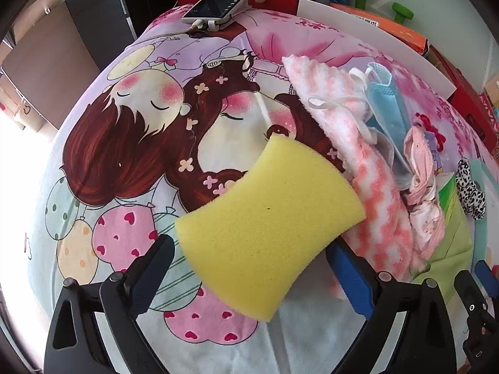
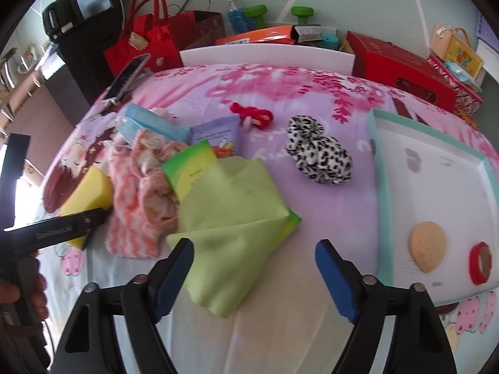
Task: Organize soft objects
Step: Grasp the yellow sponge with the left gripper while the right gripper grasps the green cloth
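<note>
Left wrist: waisted, porous yellow sponge [image 1: 268,227].

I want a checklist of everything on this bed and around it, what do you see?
Surface: cartoon bedsheet.
Job's things: yellow sponge; pink fuzzy cloth; green cloth; leopard scrunchie; white tray holding a tan puff and a red ring.
Clutter: blue mask; phone.
Grippers: left gripper straddles the sponge; right gripper open over the green cloth.
Cables: white cable at the phone.
Surroundings: red bag; green dumbbells.
</note>
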Motion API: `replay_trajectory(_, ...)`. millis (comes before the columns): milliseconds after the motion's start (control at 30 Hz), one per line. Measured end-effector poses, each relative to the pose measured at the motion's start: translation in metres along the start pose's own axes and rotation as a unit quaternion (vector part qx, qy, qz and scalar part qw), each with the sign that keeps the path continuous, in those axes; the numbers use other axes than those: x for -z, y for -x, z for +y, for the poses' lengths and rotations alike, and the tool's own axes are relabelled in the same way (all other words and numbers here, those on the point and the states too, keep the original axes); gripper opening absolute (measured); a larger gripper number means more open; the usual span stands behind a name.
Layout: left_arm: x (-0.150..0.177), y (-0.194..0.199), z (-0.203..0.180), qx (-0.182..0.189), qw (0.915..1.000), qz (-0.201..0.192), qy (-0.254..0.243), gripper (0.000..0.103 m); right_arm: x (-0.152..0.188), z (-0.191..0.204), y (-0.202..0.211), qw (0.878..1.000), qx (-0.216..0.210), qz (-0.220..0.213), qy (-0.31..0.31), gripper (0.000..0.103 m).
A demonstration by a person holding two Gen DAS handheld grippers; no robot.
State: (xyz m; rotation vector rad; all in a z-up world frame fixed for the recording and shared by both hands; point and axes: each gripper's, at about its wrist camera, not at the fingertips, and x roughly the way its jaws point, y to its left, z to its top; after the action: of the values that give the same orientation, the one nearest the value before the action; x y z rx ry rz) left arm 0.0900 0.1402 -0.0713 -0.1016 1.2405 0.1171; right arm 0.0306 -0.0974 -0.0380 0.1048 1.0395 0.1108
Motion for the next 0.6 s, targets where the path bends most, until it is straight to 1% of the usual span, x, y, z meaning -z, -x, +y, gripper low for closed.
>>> replay_trajectory(33,-0.001,0.000,0.000,0.003,1.0000,-0.004,0.000,0.094,0.000,0.001,0.000,1.000,-0.005,-0.001,0.000,0.074)
replay_trajectory(67,-0.001,0.001,0.000,0.007,1.0000,-0.006,0.000,0.089,0.000,0.002,0.000,1.000,-0.008,-0.002,0.002,0.067)
replay_trajectory(100,-0.002,0.000,0.000,0.012,0.9999,-0.005,0.002,0.087,0.000,0.003,0.000,1.000,-0.011,-0.001,0.004,0.064)
replay_trajectory(200,-0.001,0.000,-0.001,0.013,0.9999,-0.004,0.004,0.087,0.001,0.005,-0.005,1.000,-0.013,0.008,0.009,0.058)
replay_trajectory(267,-0.002,0.000,-0.001,0.015,0.9999,-0.005,0.005,0.087,0.002,0.007,-0.007,1.000,-0.012,0.012,0.012,0.048)
replay_trajectory(333,-0.003,0.000,-0.002,0.017,0.9998,-0.005,0.006,0.086,0.003,0.009,-0.009,1.000,-0.008,0.015,0.015,0.045)
replay_trajectory(367,-0.002,0.000,-0.003,0.018,0.9998,-0.005,0.006,0.086,0.003,0.009,-0.010,1.000,-0.003,0.015,0.016,0.042)
replay_trajectory(500,-0.003,-0.001,-0.002,0.017,0.9998,-0.005,0.003,0.086,0.002,0.008,-0.012,1.000,0.001,0.015,0.009,0.039)
replay_trajectory(600,-0.004,0.001,-0.002,0.020,0.9998,-0.007,0.003,0.084,0.002,0.005,-0.011,1.000,0.004,0.012,0.002,0.030)
